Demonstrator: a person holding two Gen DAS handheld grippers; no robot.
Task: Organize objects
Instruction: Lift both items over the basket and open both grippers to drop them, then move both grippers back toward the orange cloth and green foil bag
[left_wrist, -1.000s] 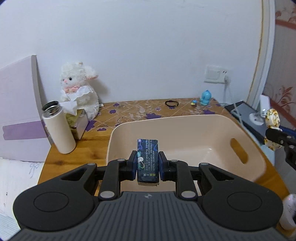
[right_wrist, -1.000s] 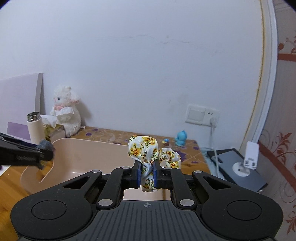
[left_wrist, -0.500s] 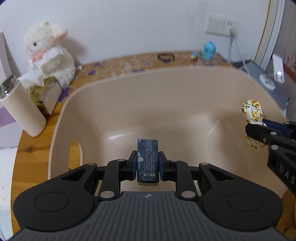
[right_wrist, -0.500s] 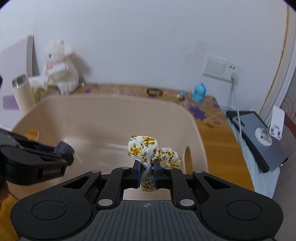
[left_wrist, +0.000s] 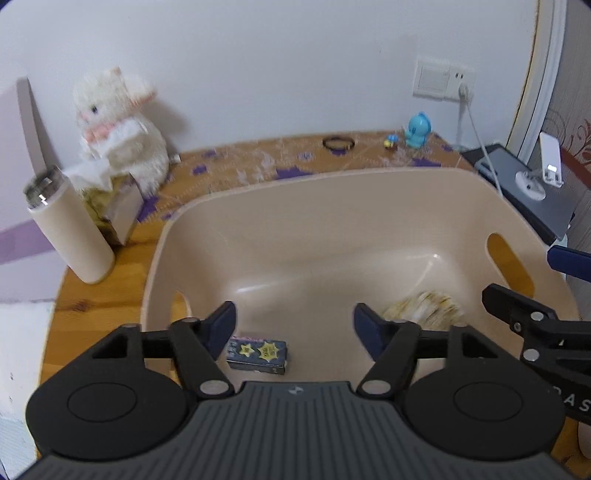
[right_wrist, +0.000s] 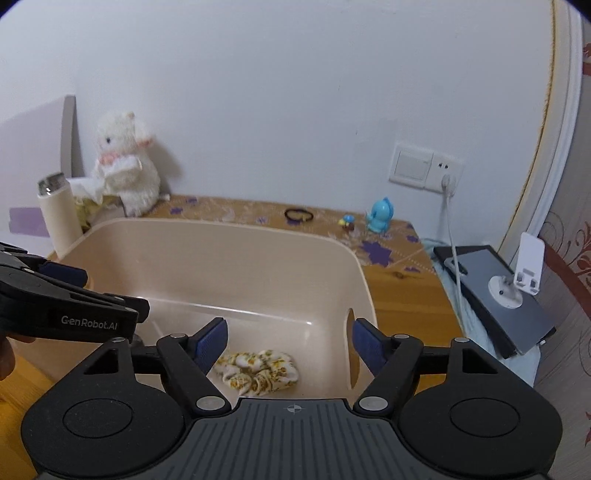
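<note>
A beige plastic basket (left_wrist: 332, 192) (right_wrist: 229, 236) stands on the wooden table. A dark blue box (left_wrist: 257, 351) with yellow stars lies on the basket floor, just below my open left gripper (left_wrist: 294, 326). A floral yellow-and-white scrunchie (right_wrist: 256, 371) lies on the basket floor under my open right gripper (right_wrist: 288, 341); it shows blurred in the left wrist view (left_wrist: 424, 314). Both grippers hover over the basket's near side and hold nothing. The right gripper shows at the right edge of the left wrist view (left_wrist: 528, 314).
A white plush lamb (left_wrist: 118, 129), a tissue box (left_wrist: 114, 206) and a cream thermos (left_wrist: 70, 229) stand at the table's left. A black hair band (left_wrist: 338, 142), a blue toy (left_wrist: 417, 129) and a small figure (left_wrist: 389, 142) sit at the back. A tablet (right_wrist: 498, 291) and phone stand (right_wrist: 524, 269) lie to the right.
Both grippers opened. The blue box dropped from the left gripper and the scrunchie dropped from the right gripper onto the basket floor.
</note>
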